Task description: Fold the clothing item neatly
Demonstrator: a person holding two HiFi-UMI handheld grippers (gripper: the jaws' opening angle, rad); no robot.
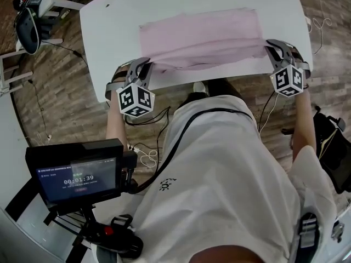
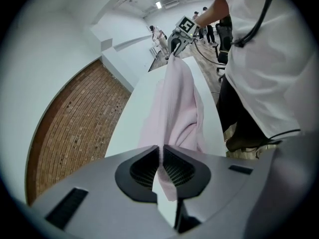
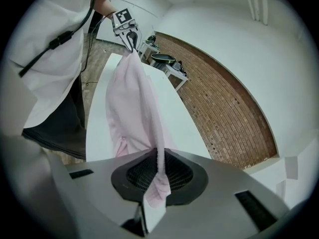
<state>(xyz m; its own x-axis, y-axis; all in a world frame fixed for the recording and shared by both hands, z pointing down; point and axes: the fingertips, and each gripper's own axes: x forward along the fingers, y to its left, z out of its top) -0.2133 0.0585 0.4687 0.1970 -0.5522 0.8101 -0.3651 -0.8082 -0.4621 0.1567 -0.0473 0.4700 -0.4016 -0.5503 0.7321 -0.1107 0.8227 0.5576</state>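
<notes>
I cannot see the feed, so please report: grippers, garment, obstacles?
Left gripper shut on pale pink fabric garment, near corner. Right gripper shut on other near corner. Near edge lifted off white table. Nothing in the way.

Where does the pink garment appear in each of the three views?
Head view: garment spread across the upper middle, on the table.
Left gripper view: garment at centre, running from bottom middle upward.
Right gripper view: garment left of centre, running from bottom middle upward.
Shared landmark: the white table.
</notes>
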